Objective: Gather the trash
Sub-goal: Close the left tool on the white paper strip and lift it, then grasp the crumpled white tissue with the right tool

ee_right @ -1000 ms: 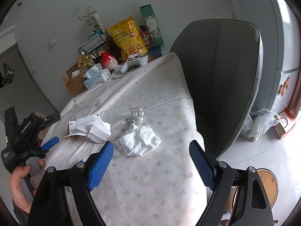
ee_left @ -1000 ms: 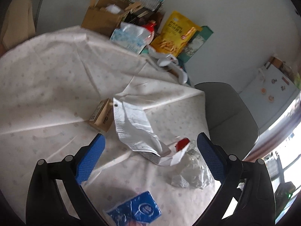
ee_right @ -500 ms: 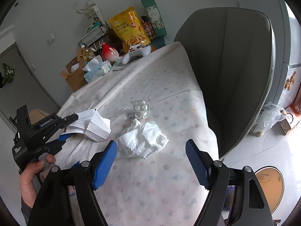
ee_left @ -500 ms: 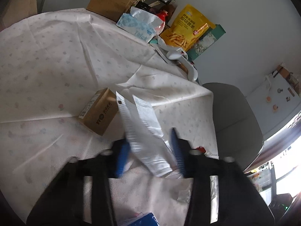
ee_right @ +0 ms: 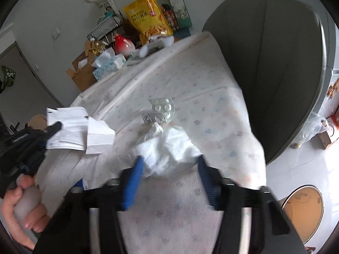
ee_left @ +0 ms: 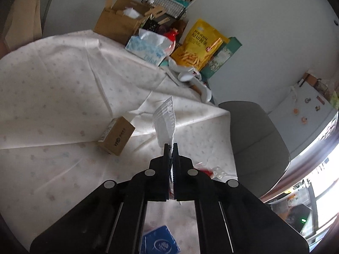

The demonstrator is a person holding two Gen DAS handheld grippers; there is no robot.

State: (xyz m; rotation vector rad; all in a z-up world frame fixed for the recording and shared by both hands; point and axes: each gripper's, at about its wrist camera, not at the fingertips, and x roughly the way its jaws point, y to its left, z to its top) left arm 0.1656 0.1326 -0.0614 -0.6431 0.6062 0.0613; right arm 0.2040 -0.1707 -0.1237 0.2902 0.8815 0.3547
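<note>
My left gripper (ee_left: 171,146) is shut on a white printed paper leaflet (ee_left: 165,122) and holds it up above the tablecloth; it also shows in the right wrist view (ee_right: 67,127), pinched by the left gripper (ee_right: 56,126). My right gripper (ee_right: 169,160) is open, its blue fingers either side of a crumpled white tissue (ee_right: 169,148) on the table. Empty pill blister packs (ee_right: 163,111) lie just beyond the tissue. A small brown cardboard box (ee_left: 116,135) lies left of the leaflet.
A blue packet (ee_left: 160,243) lies near the table's front edge. At the back stand a tissue box (ee_left: 146,48), a cardboard carton (ee_left: 116,25), a yellow snack bag (ee_left: 199,44) and a white game controller (ee_right: 156,44). A grey chair (ee_right: 275,63) stands at the table's right.
My left gripper closed on the leaflet and lifted it off the table. My right gripper moved forward and its fingers now flank the crumpled tissue.
</note>
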